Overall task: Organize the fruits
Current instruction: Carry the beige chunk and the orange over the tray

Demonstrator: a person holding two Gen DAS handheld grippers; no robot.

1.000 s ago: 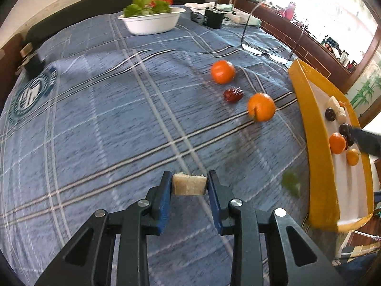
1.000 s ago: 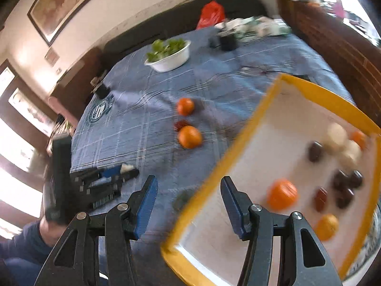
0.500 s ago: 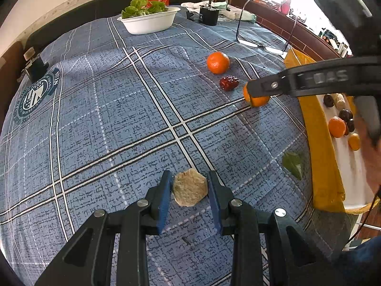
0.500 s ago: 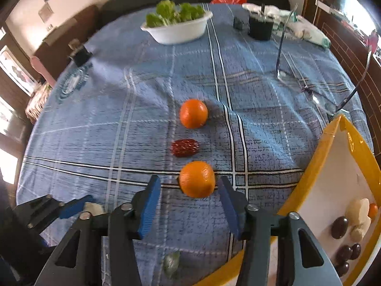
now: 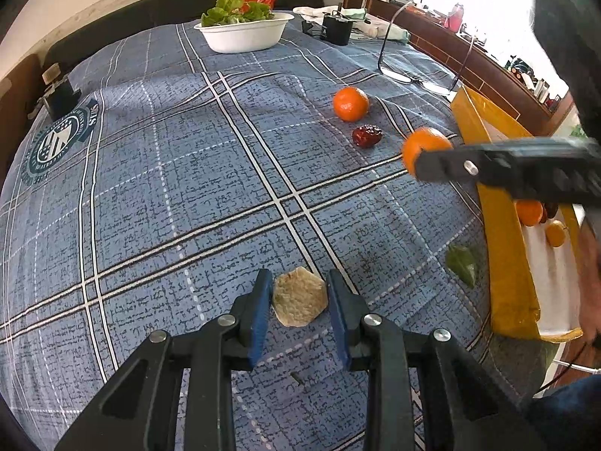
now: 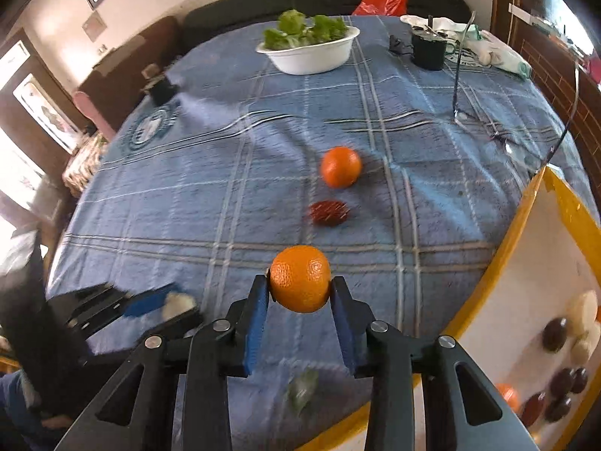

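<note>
Though blurred, cloth crest perhaps "STUS"

Round emblem printed on blue cloth; lettering blurred, possibly "SIAS".

A blue plaid cloth with a coarse woven look is covering the surface. The near orange is showing a glossy, finely dimpled peel, and the dark red fruit is looking wrinkled and shiny. The pale slice is appearing dry and matt. The white bowl is looking smooth. Both hand-held grippers are wearing matt black plastic with bright metal pins and blue pads.
</note>
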